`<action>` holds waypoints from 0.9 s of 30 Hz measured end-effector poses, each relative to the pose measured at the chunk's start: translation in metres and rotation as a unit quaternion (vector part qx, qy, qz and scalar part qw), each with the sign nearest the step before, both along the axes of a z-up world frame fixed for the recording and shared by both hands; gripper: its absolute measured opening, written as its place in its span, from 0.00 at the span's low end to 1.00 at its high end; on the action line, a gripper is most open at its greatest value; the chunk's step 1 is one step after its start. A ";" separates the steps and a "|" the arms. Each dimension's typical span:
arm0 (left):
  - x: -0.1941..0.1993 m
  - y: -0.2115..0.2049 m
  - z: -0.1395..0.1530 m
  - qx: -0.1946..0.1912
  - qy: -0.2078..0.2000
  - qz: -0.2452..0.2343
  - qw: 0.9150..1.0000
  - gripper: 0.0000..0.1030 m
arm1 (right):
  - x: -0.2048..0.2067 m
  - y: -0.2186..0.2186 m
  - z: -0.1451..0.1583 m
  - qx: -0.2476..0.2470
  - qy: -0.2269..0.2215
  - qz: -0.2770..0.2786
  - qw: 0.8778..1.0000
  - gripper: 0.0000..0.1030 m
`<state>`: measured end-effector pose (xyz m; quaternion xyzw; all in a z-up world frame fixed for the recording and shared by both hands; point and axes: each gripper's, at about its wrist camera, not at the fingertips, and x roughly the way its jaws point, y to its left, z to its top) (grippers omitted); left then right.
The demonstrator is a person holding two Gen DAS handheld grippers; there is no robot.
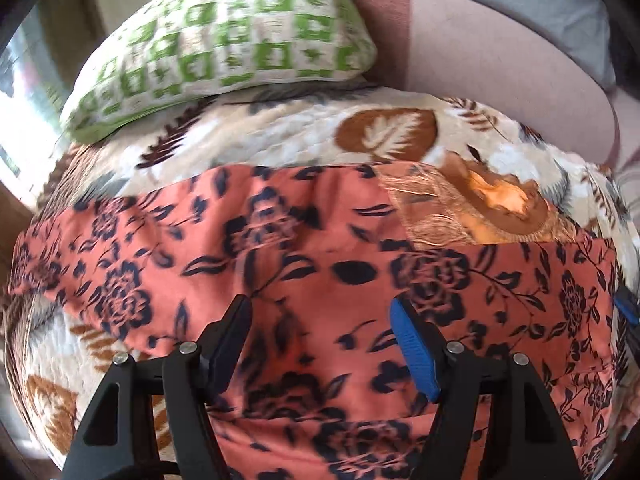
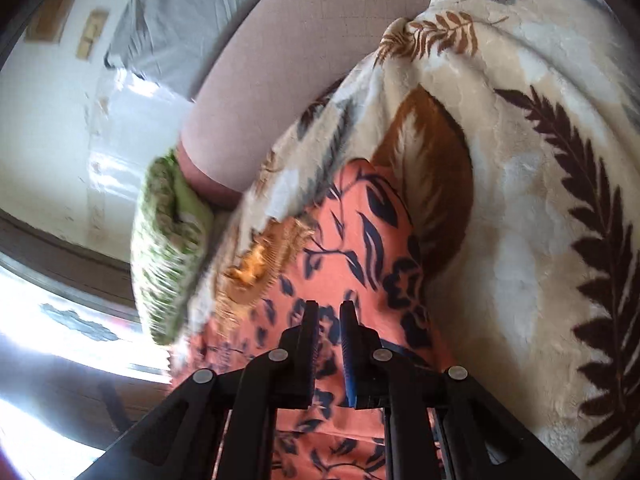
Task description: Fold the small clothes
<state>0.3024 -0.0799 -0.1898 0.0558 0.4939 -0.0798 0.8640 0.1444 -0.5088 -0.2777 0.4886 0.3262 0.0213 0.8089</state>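
Note:
An orange garment with a dark floral print (image 1: 320,256) lies spread on a cream leaf-patterned blanket (image 1: 288,136). My left gripper (image 1: 320,312) is open, its fingers wide apart just above the garment's middle, holding nothing. The right gripper's blue pad (image 1: 626,308) shows at the garment's right edge. In the right wrist view the same garment (image 2: 360,232) runs up from under my right gripper (image 2: 328,312), whose fingers are nearly closed with a fold of the orange cloth pinched between them, above the blanket (image 2: 540,184).
A green-and-white checked pillow (image 1: 224,48) lies at the far side of the blanket, also in the right wrist view (image 2: 168,264). A pinkish cushion (image 1: 500,64) sits behind it. An embroidered tan neckline patch (image 1: 472,208) lies on the garment.

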 end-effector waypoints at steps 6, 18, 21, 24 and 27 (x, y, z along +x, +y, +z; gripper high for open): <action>0.025 -0.017 -0.033 0.014 0.054 0.034 0.998 0.70 | 0.017 -0.007 -0.028 -0.002 0.073 -0.021 0.997 0.11; -0.005 0.002 -0.028 0.046 0.035 0.022 0.998 0.70 | 0.013 -0.028 0.014 -0.021 -0.038 -0.045 0.998 0.13; 0.001 0.020 -0.033 0.061 0.042 0.034 0.997 0.70 | 0.037 -0.033 0.007 -0.033 -0.021 -0.037 0.999 0.13; 0.002 0.035 -0.037 0.066 0.050 0.048 0.995 0.70 | 0.060 -0.038 -0.022 -0.043 0.056 -0.023 0.997 0.11; 0.003 0.044 -0.037 0.059 0.052 0.059 0.995 0.70 | 0.053 -0.051 -0.024 -0.014 0.031 -0.046 0.998 0.10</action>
